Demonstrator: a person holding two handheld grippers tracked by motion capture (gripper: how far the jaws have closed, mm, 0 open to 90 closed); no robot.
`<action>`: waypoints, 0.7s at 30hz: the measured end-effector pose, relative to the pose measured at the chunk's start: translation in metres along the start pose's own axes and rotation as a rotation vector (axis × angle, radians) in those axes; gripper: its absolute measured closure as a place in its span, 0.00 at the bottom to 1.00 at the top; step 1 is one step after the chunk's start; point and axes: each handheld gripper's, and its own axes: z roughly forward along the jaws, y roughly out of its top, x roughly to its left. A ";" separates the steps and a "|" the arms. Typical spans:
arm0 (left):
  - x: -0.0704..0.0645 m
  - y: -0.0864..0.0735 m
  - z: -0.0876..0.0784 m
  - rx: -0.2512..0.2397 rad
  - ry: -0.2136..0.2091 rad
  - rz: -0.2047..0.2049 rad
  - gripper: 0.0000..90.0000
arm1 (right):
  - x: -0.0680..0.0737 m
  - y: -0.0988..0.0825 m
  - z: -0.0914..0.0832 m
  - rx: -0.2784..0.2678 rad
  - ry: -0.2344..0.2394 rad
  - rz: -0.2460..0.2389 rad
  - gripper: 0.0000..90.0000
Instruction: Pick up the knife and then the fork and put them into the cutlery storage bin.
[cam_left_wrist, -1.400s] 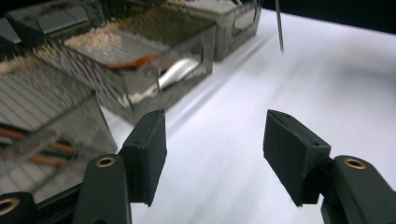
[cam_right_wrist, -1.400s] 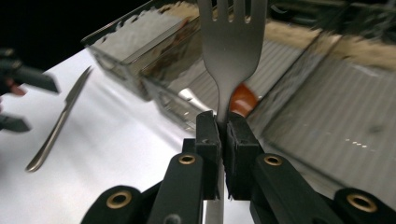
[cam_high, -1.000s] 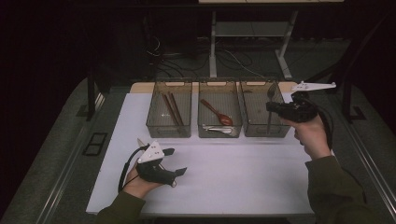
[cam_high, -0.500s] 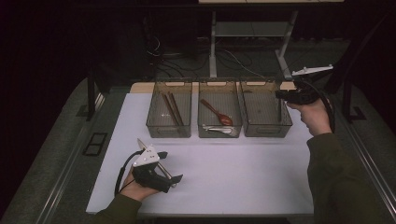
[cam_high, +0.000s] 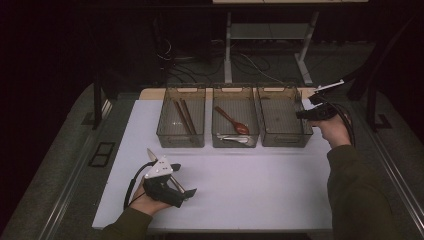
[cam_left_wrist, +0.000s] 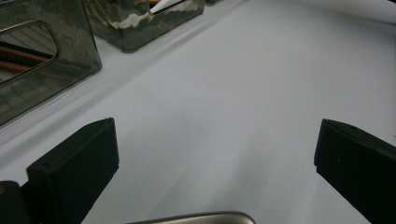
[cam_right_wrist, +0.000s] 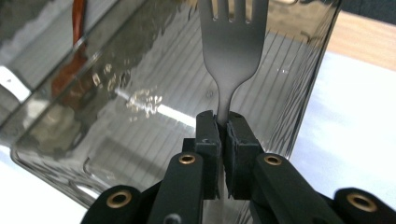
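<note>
My right gripper (cam_high: 303, 114) hangs at the right edge of the right-hand clear bin (cam_high: 282, 139), shut on the neck of a metal fork (cam_right_wrist: 232, 42). The fork's tines point away over that bin (cam_right_wrist: 140, 154), whose ribbed floor is bare. My left gripper (cam_high: 184, 179) rests low on the white mat (cam_high: 260, 180) at the front left. Its jaws (cam_left_wrist: 215, 135) have just been opening and stand wide apart, with nothing between them.
Three clear bins stand in a row at the back of the mat. The left bin (cam_high: 181, 141) holds brown chopsticks (cam_high: 184, 116). The middle bin (cam_high: 235, 144) holds a brown spoon (cam_high: 232, 121) and a white spoon (cam_high: 235, 138). A wooden table edge (cam_right_wrist: 359, 42) lies beyond the mat.
My right hand with the fork has shifted beside the right bin and come down over the last half second. The left gripper's jaws have spread wider; that hand stayed put.
</note>
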 end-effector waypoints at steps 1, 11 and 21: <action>0.000 0.000 0.000 0.001 -0.001 -0.001 0.00 | 0.000 0.000 0.001 0.013 0.000 -0.002 0.95; -0.001 0.000 0.000 -0.008 -0.021 -0.007 0.00 | 0.002 -0.001 0.016 0.051 -0.010 0.002 0.94; -0.001 0.000 0.001 -0.006 -0.042 -0.007 0.00 | 0.007 0.002 0.039 0.069 -0.015 0.001 0.92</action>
